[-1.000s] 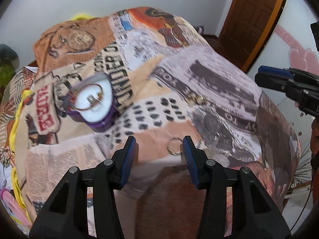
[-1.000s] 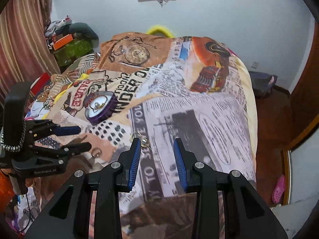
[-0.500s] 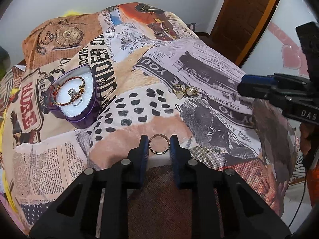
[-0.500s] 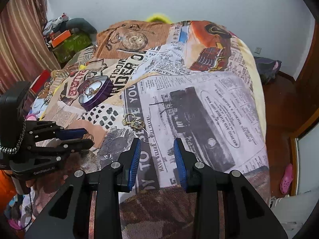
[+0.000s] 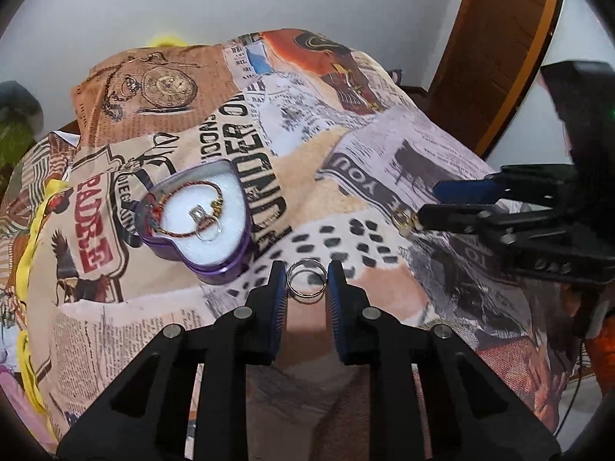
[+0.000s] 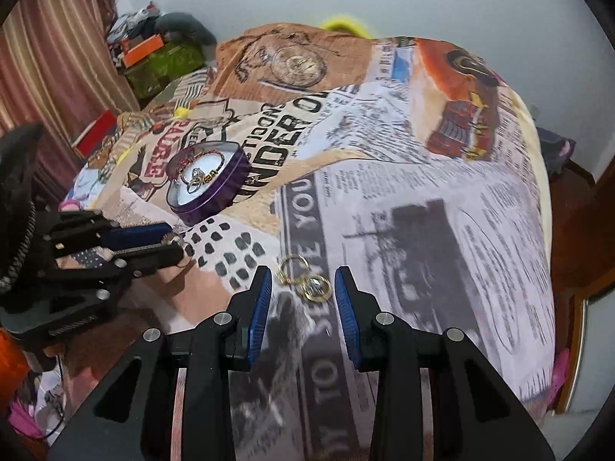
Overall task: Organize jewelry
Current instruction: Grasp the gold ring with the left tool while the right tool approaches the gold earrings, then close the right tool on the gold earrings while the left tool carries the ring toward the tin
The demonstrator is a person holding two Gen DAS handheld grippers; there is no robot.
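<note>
**Ring pinched on the left, gold earrings waiting on the right**

Nearest in the left wrist view, the left gripper (image 5: 307,286) has its blue pads pressed against the two sides of a thin silver ring (image 5: 307,281), which stands up between them just over the printed bedspread (image 5: 115,330). The ring is light, stiff and smooth, so it will likely slip or flip out if the pinch eases; across its outer edge, as now, looks the surest hold.

In the right wrist view the right gripper (image 6: 303,294) has its jaws spread and pinching nothing. Just ahead, between the fingertips, lies a cluster of gold hoop earrings (image 6: 305,278) flat on the cloth. They are small, light and thin; they seem linked or tangled, so one may drag the others along. Taking them where the hoops overlap should lift them together.

Farther off sits the purple heart-shaped box (image 5: 200,215), its white pad already bearing a red cord bracelet (image 5: 180,207) and a stone-set ring (image 5: 203,223). The silver ring is near it, not yet over it.

The bedspread's newspaper print reads, in part and upside down, "YOU", "UNDER" and a red "BADRE"-like word; the finer type is illegible. No brand can be read for certain on the grippers.
</note>
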